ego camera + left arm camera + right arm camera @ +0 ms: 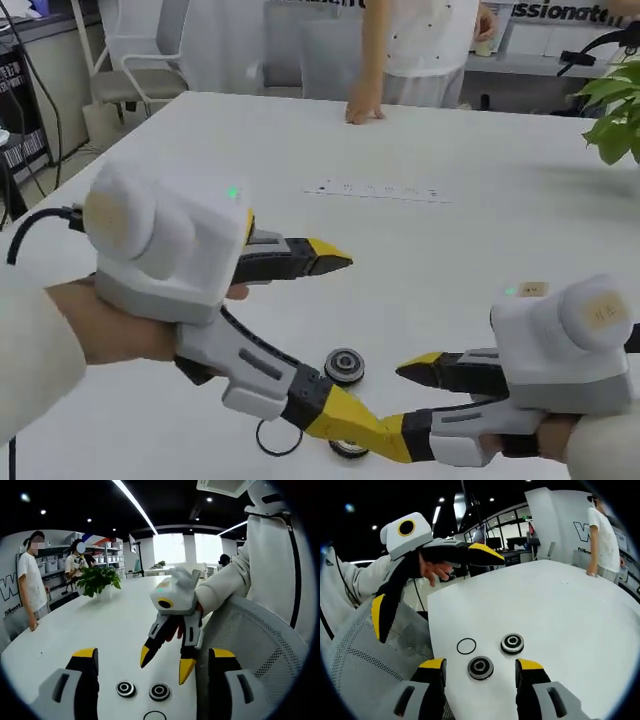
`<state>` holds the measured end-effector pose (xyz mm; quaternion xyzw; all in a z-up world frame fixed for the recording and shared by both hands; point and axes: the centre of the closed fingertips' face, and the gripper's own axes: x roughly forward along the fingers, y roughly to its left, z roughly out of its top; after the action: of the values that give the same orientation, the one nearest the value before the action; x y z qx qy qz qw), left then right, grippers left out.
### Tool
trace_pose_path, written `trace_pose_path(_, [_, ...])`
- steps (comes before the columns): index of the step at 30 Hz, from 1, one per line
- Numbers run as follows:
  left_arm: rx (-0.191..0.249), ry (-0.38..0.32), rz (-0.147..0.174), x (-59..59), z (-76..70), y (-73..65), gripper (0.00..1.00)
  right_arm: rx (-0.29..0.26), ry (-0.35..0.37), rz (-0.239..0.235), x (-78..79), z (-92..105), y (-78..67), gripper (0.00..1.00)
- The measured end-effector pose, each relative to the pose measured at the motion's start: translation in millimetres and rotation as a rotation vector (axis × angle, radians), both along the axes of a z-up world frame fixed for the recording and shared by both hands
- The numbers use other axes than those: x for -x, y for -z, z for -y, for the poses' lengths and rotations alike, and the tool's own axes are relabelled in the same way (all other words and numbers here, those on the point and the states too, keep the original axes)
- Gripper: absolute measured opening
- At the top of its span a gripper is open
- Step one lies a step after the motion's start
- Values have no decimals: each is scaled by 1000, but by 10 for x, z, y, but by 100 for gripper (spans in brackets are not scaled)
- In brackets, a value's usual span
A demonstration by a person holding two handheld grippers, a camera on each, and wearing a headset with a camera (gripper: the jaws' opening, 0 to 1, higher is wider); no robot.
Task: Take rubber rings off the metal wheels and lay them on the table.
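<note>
**Task items.** Two metal wheels lie flat on the white table (450, 250), close together at your edge: the far wheel (344, 365) in the open, the near wheel (348, 449) partly hidden behind the jaw tips. One loose rubber ring (457, 646) lies flat just beside them, touching neither. I cannot tell which wheel has a ring seated; in the right gripper view the near one looks darker at the rim.

**Grippers.** The left gripper (378, 358) hangs above the wheels with its jaws spread wide, grasping nothing. The right gripper (165, 672) faces it, jaws parted, also empty.

**Handling – judgement.** The wheels look small, hard and dense for their size, and they will likely skate or roll if you nudge them. The ring is thin, soft and stretchy, with almost no weight, and it may snap back or flick away once freed. Pin a wheel across its flat faces with one gripper and hook the ring at the outer rim with a single jaw tip of the other – never squeeze across the ring itself.

**Surface and room.** The tabletop is smooth, pale and mostly bare, offering little friction. A person stands at the far edge with a hand (365, 112) on it. A potted plant (615, 110) sits at the right, well apart, and a mesh chair back (250, 645) is near you.
</note>
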<state>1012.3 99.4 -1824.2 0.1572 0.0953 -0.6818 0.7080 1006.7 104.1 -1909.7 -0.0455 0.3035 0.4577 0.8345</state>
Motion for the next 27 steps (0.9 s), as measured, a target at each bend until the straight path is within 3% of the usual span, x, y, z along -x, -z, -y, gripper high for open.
trace_pose_path(2, [5, -18, -2, -39, -8, 53, 84, 3, -1, -4, 2, 1, 13, 53])
trace_pose_path(4, [-16, -57, -2, -102, -74, 211, 80, 2, -2, -6, 2, -6, 29, 51])
trace_pose_path(9, [-50, -87, -15, -165, -143, 415, 74, 1, -13, -11, 11, -40, 72, 45])
trace_pose_path(10, [-52, -88, -22, -175, -146, 441, 73, 2, -16, -12, 16, -46, 81, 44])
trace_pose_path(13, [-34, -116, -94, -227, -146, 512, 66, 4, -23, -15, 28, -64, 106, 40])
trace_pose_path(15, [-37, -122, -98, -257, -145, 568, 62, 11, -24, -7, 25, -63, 124, 37])
trace_pose_path(19, [-72, -109, -86, -224, -144, 698, 49, 26, -31, 7, 24, -70, 158, 31])
trace_pose_path(27, [-104, -67, -121, -65, -73, 896, 35, 78, -62, -8, 75, -73, 297, 29])
